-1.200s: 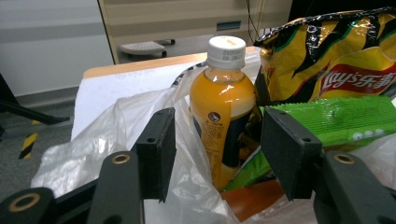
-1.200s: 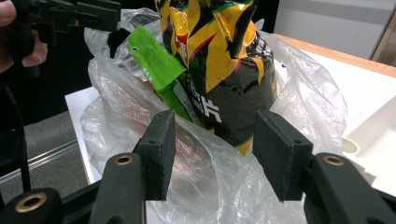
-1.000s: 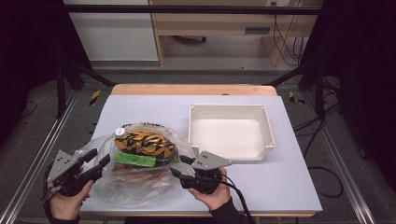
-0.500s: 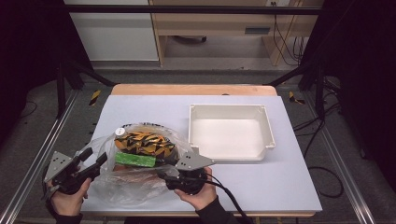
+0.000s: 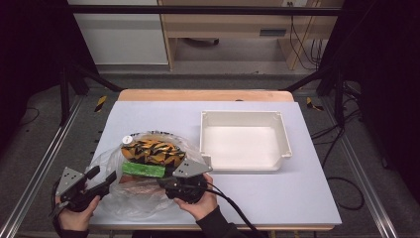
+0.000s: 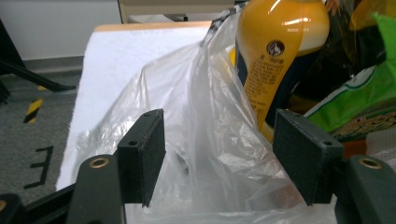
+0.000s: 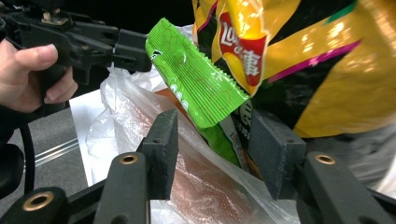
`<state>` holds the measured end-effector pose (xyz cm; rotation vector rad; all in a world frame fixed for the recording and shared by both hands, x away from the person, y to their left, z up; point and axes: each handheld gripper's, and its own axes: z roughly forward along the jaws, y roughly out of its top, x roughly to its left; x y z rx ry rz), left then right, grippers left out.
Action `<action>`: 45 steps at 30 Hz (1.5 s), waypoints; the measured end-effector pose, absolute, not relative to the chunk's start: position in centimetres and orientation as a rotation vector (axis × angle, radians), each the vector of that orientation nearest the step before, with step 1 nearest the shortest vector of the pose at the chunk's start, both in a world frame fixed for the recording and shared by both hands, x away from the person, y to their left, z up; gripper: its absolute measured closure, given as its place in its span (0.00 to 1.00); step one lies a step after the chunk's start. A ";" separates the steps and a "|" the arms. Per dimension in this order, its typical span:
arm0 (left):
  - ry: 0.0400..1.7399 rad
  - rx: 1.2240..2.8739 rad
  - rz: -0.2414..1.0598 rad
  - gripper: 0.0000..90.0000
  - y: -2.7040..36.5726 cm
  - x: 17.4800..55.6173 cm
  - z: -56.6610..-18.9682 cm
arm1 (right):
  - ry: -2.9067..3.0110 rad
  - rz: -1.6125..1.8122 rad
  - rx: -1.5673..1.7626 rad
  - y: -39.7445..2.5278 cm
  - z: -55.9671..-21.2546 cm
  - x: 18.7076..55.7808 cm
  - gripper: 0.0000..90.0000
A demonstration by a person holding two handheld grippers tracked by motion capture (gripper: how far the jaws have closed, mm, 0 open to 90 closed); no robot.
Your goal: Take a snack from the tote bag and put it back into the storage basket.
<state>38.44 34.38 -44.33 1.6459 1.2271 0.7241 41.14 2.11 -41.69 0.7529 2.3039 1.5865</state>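
A clear plastic bag (image 5: 130, 204) of snacks lies at the table's front left. It holds a yellow-and-black chips bag (image 5: 151, 150), a green packet (image 5: 143, 169) and a yellow bottle (image 6: 275, 56). My left gripper (image 5: 103, 177) is at the bag's left edge, open, with a fold of the clear plastic bag (image 6: 210, 140) standing between its jaws (image 6: 219, 154). My right gripper (image 5: 166, 182) is open and pushed into the bag's right side. Bag film and the end of the green packet (image 7: 196, 79) sit between its jaws (image 7: 212, 149), below the chips bag (image 7: 327, 60).
A white empty tray (image 5: 245, 117) stands right of the bag, at mid-table. Bare table surface (image 5: 277, 198) lies in front of it. The other hand with its gripper (image 7: 84, 42) appears at the upper left of the right gripper view.
The right gripper has moved left, into the side of the bag. The left gripper has shifted slightly along the bag's left edge.
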 end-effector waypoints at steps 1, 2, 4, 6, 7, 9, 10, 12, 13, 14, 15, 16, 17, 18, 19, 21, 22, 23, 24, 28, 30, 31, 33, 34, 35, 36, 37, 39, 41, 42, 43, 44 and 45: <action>1.225 1.649 0.723 0.38 34.3 38.5 -44.5 | 2.305 1.586 0.753 2.2 -41.7 41.2 0.57; 1.223 1.654 0.718 0.38 34.3 38.5 -44.7 | 2.304 1.586 0.757 2.4 -41.8 41.3 0.57; 1.226 1.671 0.714 0.38 34.2 38.6 -45.1 | 2.309 1.585 0.763 2.6 -41.9 41.5 0.56; 1.229 1.685 0.707 0.37 34.1 38.6 -45.4 | 2.317 1.581 0.761 2.8 -42.1 41.6 0.56; 1.229 1.692 0.705 0.37 34.1 38.7 -45.5 | 2.323 1.580 0.762 3.1 -42.1 41.7 0.56; 1.229 1.699 0.701 0.37 34.1 38.7 -45.6 | 2.328 1.578 0.764 3.4 -42.3 41.7 0.56; 1.229 1.702 0.701 0.37 34.1 38.7 -45.7 | 2.331 1.575 0.764 3.6 -42.4 41.8 0.55; 1.231 1.707 0.699 0.37 34.1 38.7 -45.8 | 2.335 1.568 0.764 4.0 -42.6 41.9 0.55; 1.231 1.712 0.699 0.37 34.1 38.7 -45.9 | 2.337 1.565 0.764 4.2 -42.6 42.0 0.55; 1.231 1.712 0.697 0.37 34.1 38.7 -46.0 | 2.335 1.560 0.764 4.5 -42.7 42.0 0.54; 1.230 1.711 0.695 0.37 34.1 38.8 -46.0 | 2.328 1.556 0.764 4.6 -42.7 42.1 0.55; 1.234 1.708 0.692 0.37 34.2 38.8 -46.0 | 2.324 1.554 0.765 4.7 -42.8 42.1 0.55; 1.235 1.706 0.695 0.37 34.2 38.8 -46.0 | 2.315 1.555 0.773 4.8 -42.9 42.2 0.57; 1.235 1.706 0.695 0.37 34.2 38.8 -46.0 | 2.315 1.555 0.773 4.8 -42.9 42.2 0.57; 1.234 1.707 0.697 0.37 34.1 38.8 -46.0 | 2.312 1.553 0.774 4.9 -42.9 42.2 0.57; 1.234 1.709 0.698 0.37 34.1 38.8 -46.0 | 2.296 1.561 0.776 5.0 -43.0 42.3 0.58; 1.235 1.709 0.698 0.37 34.1 38.8 -46.0 | 2.296 1.561 0.776 5.0 -43.0 42.3 0.58; 1.236 1.708 0.696 0.37 34.1 38.8 -46.0 | 2.292 1.563 0.778 5.0 -43.0 42.3 0.59; 1.238 1.705 0.694 0.37 34.1 38.8 -46.0 | 2.288 1.560 0.773 5.1 -43.0 42.3 0.60; 1.239 1.702 0.687 0.37 34.1 38.8 -46.0 | 2.270 1.534 0.759 5.2 -43.1 42.5 0.70; 1.238 1.700 0.684 0.37 34.1 38.9 -46.0 | 2.260 1.502 0.739 5.2 -43.1 42.4 0.76; 1.238 1.700 0.684 0.37 34.1 38.9 -46.0 | 2.254 1.485 0.729 5.1 -43.0 42.4 0.80; 1.238 1.700 0.685 0.37 34.1 38.9 -46.0 | 2.248 1.476 0.726 5.0 -43.0 42.4 0.81; 1.238 1.700 0.686 0.37 34.1 38.9 -46.0 | 2.241 1.475 0.724 5.0 -42.9 42.4 0.82; 1.238 1.700 0.686 0.37 34.1 38.9 -46.0 | 2.234 1.474 0.718 4.9 -42.8 42.4 0.82; 1.238 1.700 0.686 0.37 34.1 38.9 -46.1 | 2.222 1.480 0.709 4.9 -42.8 42.4 0.83; 1.239 1.700 0.685 0.37 34.1 38.9 -46.1 | 2.203 1.493 0.694 4.8 -42.6 42.2 0.83; 1.239 1.700 0.685 0.37 34.1 38.9 -46.1 | 2.195 1.497 0.690 4.7 -42.4 42.1 0.83; 1.239 1.700 0.686 0.37 34.1 38.9 -46.1 | 2.174 1.513 0.667 4.5 -41.8 41.9 0.83; 1.239 1.700 0.687 0.37 34.1 38.9 -46.1 | 2.174 1.513 0.667 4.5 -41.8 41.9 0.83; 1.240 1.700 0.687 0.37 34.1 38.9 -46.1 | 2.168 1.519 0.663 4.4 -41.5 41.8 0.83; 1.240 1.701 0.689 0.37 34.1 38.9 -46.1 | 2.160 1.528 0.656 4.3 -41.2 41.7 0.83; 1.241 1.700 0.689 0.37 34.1 38.9 -46.1 | 2.148 1.547 0.640 4.2 -40.5 41.5 0.83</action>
